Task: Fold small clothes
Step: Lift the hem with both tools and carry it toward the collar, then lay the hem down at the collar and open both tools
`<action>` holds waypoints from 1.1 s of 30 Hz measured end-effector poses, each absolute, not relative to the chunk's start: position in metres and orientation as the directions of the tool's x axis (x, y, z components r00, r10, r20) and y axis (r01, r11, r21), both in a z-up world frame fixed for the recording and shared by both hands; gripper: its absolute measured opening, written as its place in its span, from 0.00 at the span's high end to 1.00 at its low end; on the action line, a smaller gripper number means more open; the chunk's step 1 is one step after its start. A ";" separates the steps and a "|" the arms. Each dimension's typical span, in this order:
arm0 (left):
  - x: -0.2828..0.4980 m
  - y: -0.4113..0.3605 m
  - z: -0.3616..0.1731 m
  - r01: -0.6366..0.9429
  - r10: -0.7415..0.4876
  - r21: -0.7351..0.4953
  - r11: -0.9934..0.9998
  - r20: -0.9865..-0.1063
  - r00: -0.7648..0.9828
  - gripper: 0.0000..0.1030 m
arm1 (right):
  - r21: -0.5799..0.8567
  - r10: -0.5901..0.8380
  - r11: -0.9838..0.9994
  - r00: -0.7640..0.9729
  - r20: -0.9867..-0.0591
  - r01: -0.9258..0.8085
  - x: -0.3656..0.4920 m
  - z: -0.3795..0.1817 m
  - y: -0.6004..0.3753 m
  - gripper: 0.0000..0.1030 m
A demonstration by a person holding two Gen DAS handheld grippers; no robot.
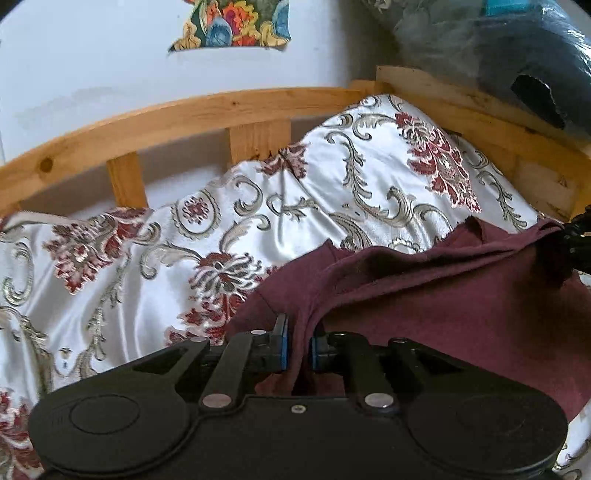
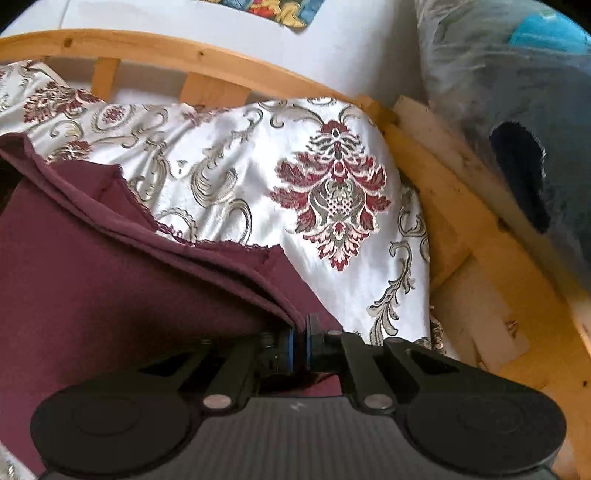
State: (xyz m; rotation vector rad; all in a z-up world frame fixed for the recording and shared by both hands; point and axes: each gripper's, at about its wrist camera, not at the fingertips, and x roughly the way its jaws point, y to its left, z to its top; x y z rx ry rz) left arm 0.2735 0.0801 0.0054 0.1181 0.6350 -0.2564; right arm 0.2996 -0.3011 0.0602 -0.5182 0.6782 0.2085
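Observation:
A maroon garment (image 1: 443, 295) lies folded in layers on a white satin bedspread (image 1: 332, 184) with red and grey floral patterns. My left gripper (image 1: 298, 349) is shut on a fold at the garment's left edge, and the cloth runs up between its blue pads. In the right wrist view the same maroon garment (image 2: 92, 258) fills the lower left, its hemmed edges stacked. My right gripper (image 2: 299, 347) is shut on its right corner, pads nearly touching over the thin cloth. The cloth hangs slack between the two grippers. The right gripper's black tip (image 1: 580, 240) shows at the left wrist view's right edge.
A pine bed rail with slats (image 1: 184, 110) curves behind the bedspread and runs down the right side (image 2: 480, 221). A dark bundle in clear plastic (image 2: 498, 110) sits beyond the rail at the right. A white wall with a colourful floral patch (image 1: 236, 26) stands behind.

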 end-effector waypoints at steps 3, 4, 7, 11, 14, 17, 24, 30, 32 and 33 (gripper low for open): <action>0.280 0.084 -0.005 0.278 -0.216 0.003 0.960 -0.621 0.753 0.88 | -0.394 0.006 0.854 0.763 -0.646 -0.340 0.307 0.051 -0.301 0.92; 0.281 0.086 -0.008 0.281 -0.224 -0.007 0.960 -0.625 0.748 0.88 | -0.394 0.003 0.854 0.761 -0.649 -0.339 0.309 0.049 -0.301 0.92; 0.281 0.091 -0.010 0.291 -0.249 -0.037 0.956 -0.626 0.739 0.84 | -0.400 -0.009 0.852 0.755 -0.655 -0.337 0.312 0.042 -0.299 0.91; 0.279 0.096 -0.011 0.300 -0.262 -0.041 0.953 -0.607 0.750 0.70 | -0.398 -0.025 0.857 0.746 -0.665 -0.327 0.316 0.036 -0.299 0.91; 0.282 0.101 -0.011 0.278 -0.258 -0.062 0.958 -0.609 0.751 0.53 | -0.405 -0.039 0.859 0.747 -0.663 -0.315 0.321 0.033 -0.301 0.72; 0.282 0.108 -0.008 0.252 -0.255 -0.090 0.963 -0.600 0.758 0.40 | -0.393 -0.057 0.883 0.773 -0.632 -0.257 0.322 0.037 -0.309 0.34; 0.281 0.114 -0.008 0.180 -0.184 -0.064 0.981 -0.579 0.794 0.05 | -0.223 0.033 0.955 0.819 -0.573 -0.195 0.299 0.053 -0.337 0.00; 0.283 0.111 -0.019 0.156 -0.138 -0.024 0.987 -0.609 0.781 0.02 | -0.282 0.062 0.923 0.823 -0.564 -0.262 0.279 0.037 -0.336 0.00; 0.283 0.110 -0.023 0.142 -0.109 0.002 0.990 -0.621 0.776 0.02 | -0.311 0.056 0.913 0.836 -0.545 -0.264 0.274 0.033 -0.331 0.00; 0.282 0.110 -0.025 0.137 -0.101 0.010 0.991 -0.624 0.775 0.02 | -0.334 0.064 0.899 0.840 -0.538 -0.282 0.272 0.031 -0.327 0.00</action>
